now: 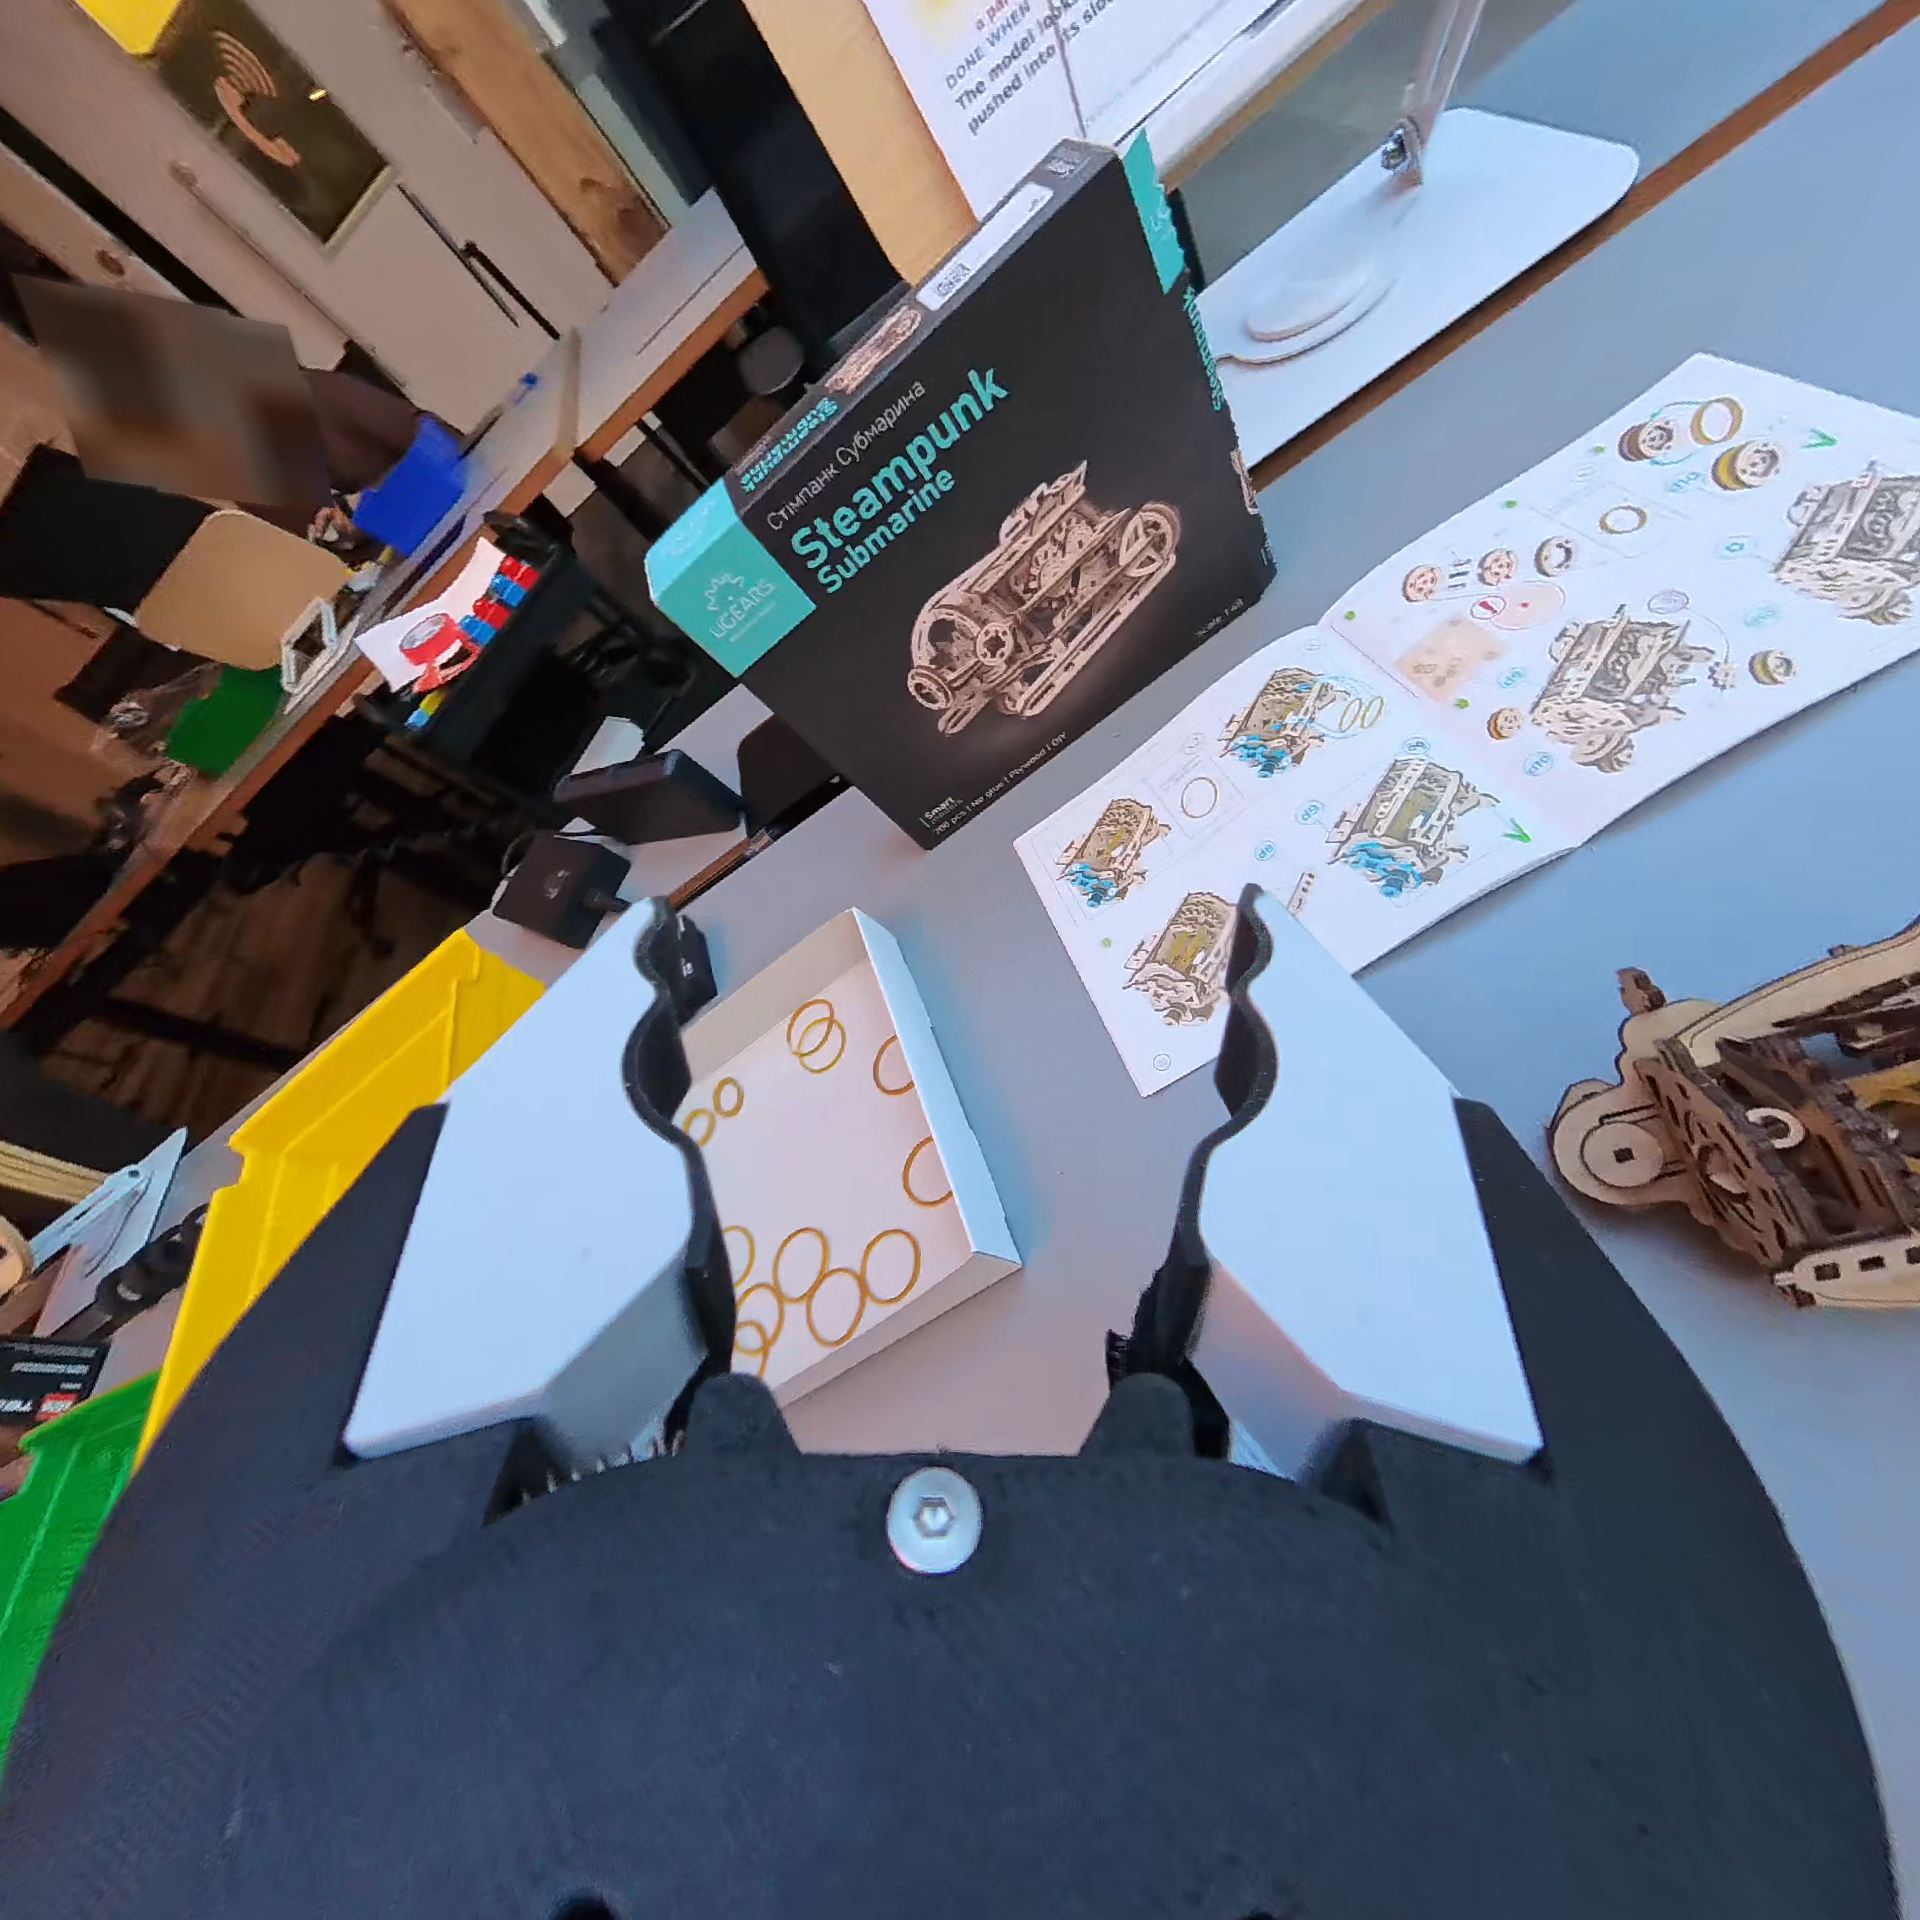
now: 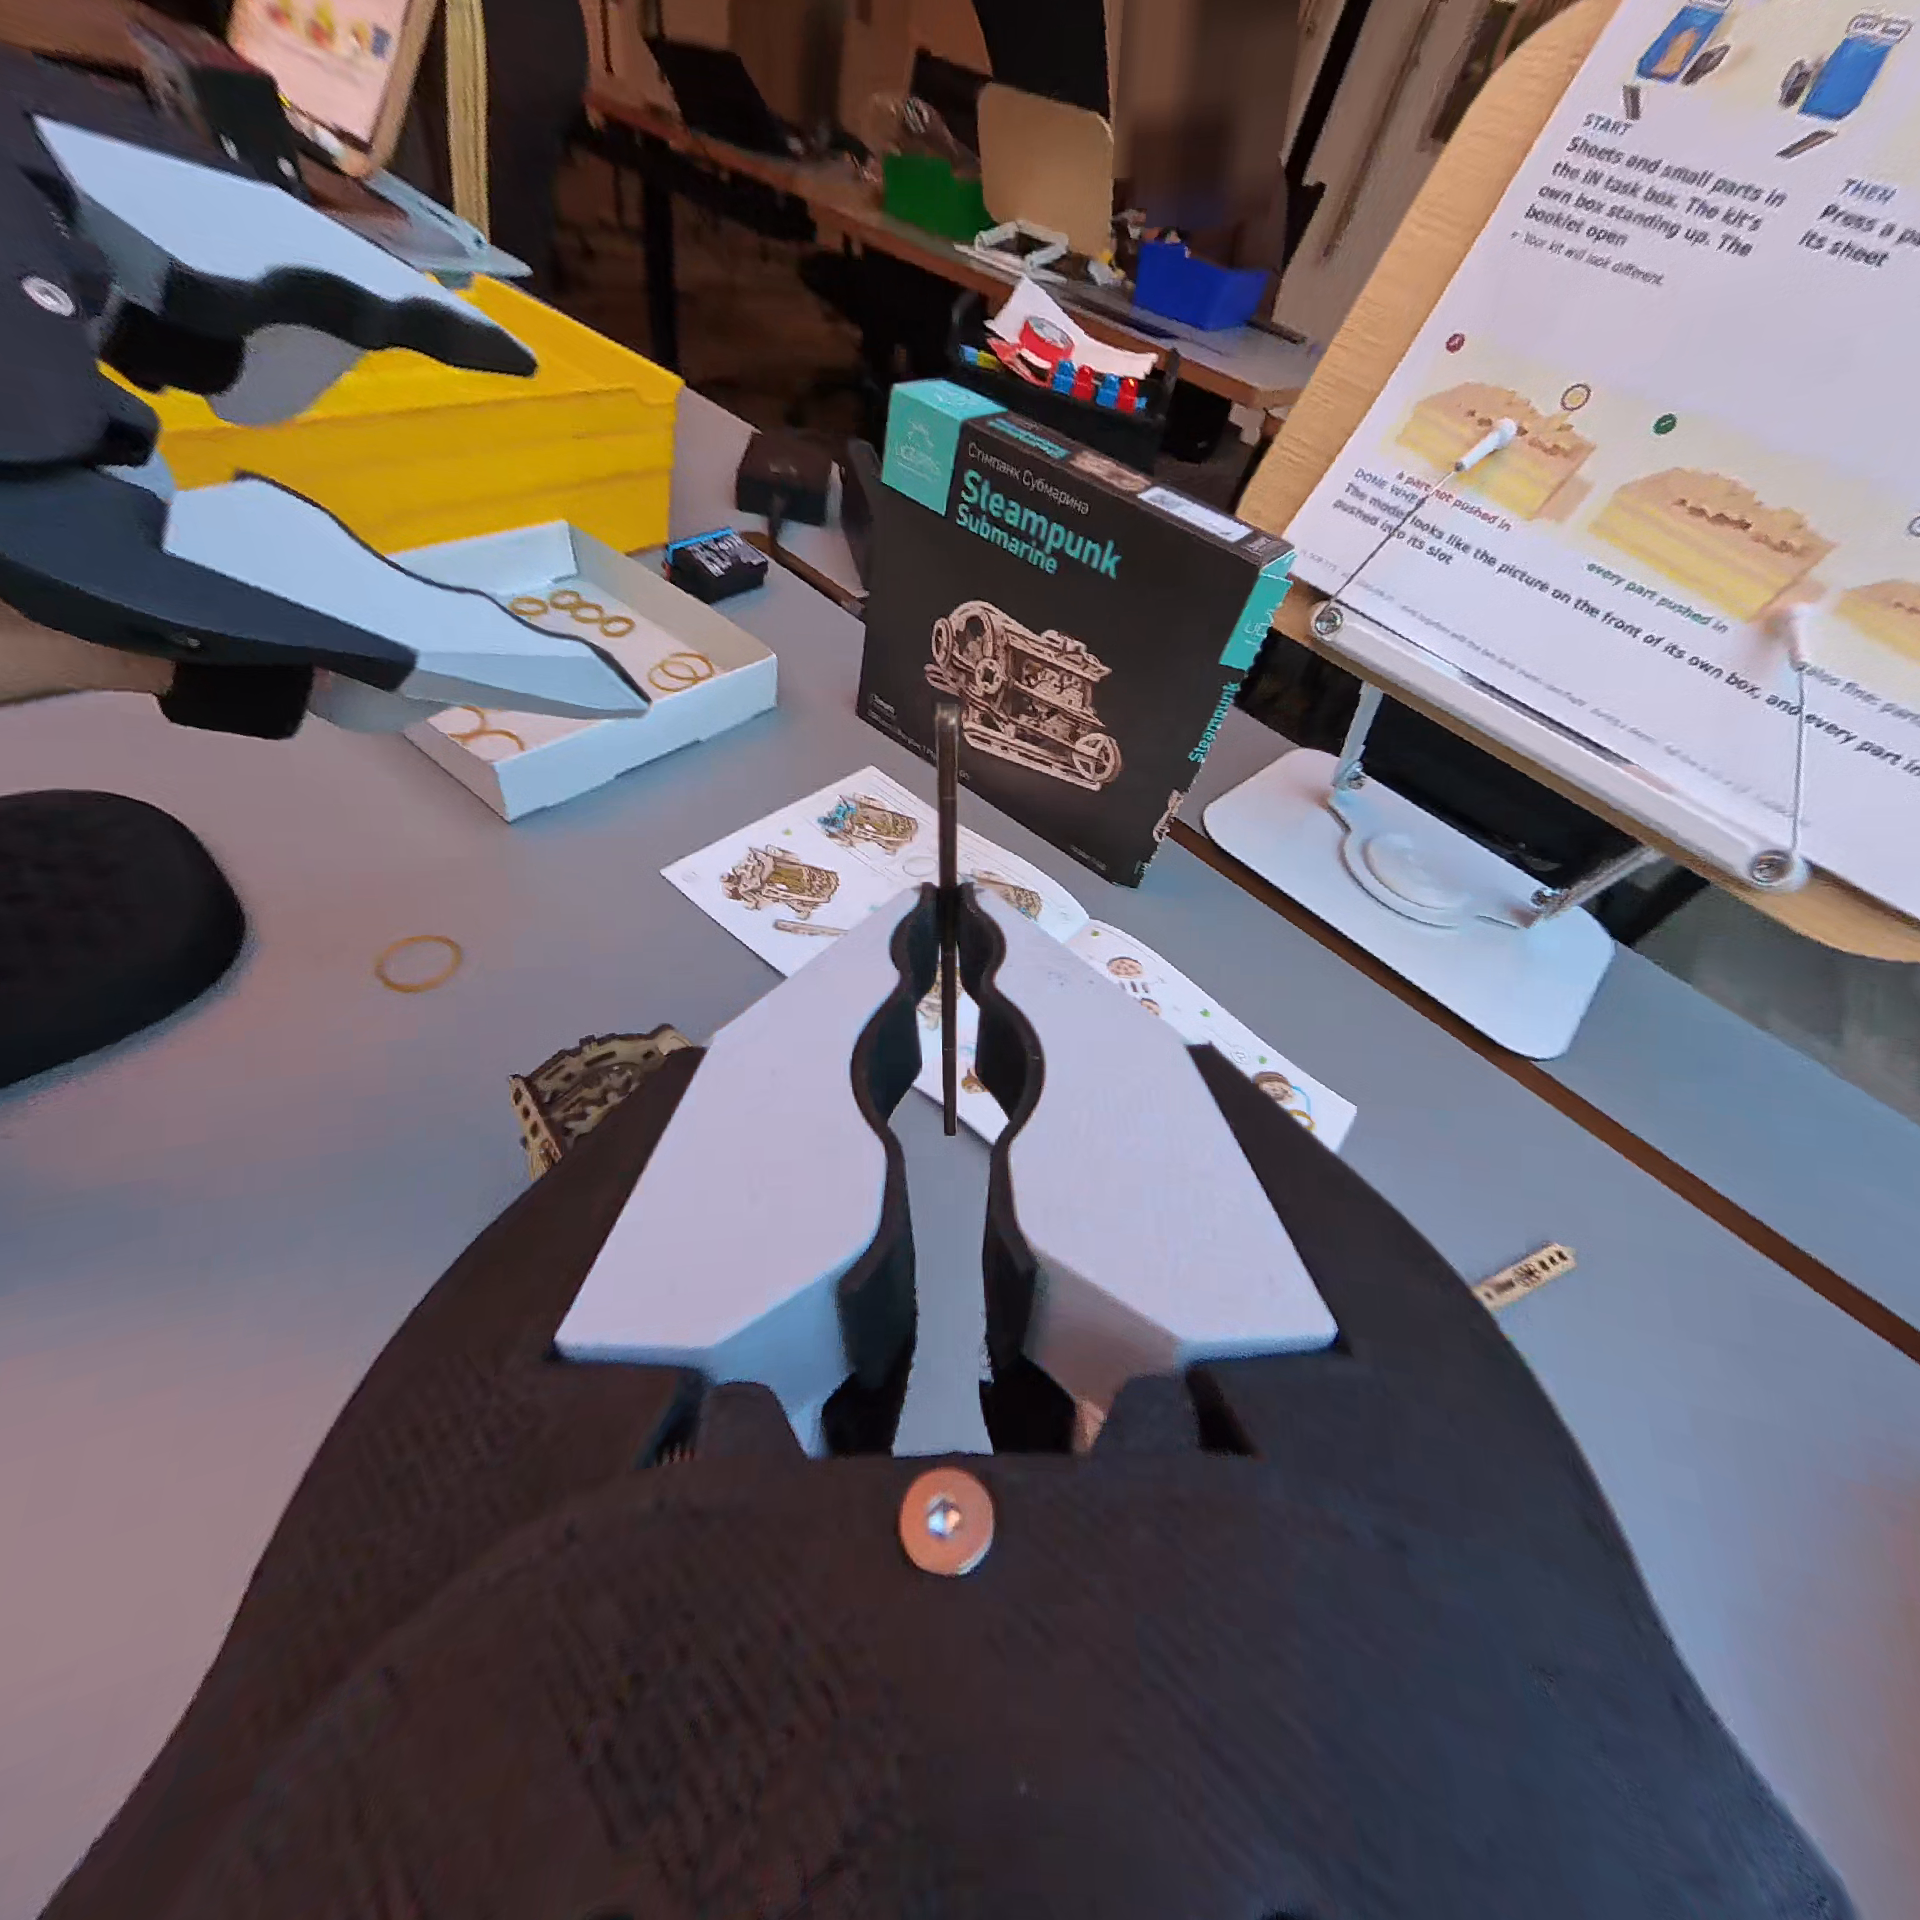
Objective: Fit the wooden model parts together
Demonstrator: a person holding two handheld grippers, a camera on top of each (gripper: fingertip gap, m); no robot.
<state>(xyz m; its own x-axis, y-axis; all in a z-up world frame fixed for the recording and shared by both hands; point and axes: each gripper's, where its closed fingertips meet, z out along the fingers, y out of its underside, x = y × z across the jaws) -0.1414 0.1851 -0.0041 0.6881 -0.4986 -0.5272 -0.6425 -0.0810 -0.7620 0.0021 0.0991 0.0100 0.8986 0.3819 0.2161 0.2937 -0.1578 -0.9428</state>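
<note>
My right gripper (image 2: 945,909) is shut on a thin flat wooden part (image 2: 948,790), seen edge-on and standing up past the fingertips, above the open instruction booklet (image 2: 831,873). The part-built wooden model (image 1: 1745,1132) lies on the grey table at the right; in the right wrist view only its corner (image 2: 582,1086) shows beside my right gripper. My left gripper (image 1: 951,925) is open and empty, held above a white tray (image 1: 940,1070) of rubber bands. It also shows at the upper left of the right wrist view (image 2: 587,535), jaws apart.
The kit box (image 1: 966,582) stands behind the booklet (image 1: 1455,707). A yellow bin (image 1: 343,1122) and a green bin (image 1: 52,1507) are at the left. A loose rubber band (image 2: 418,963), a small wooden strip (image 2: 1527,1276) and an instruction stand (image 2: 1455,894) are on the table.
</note>
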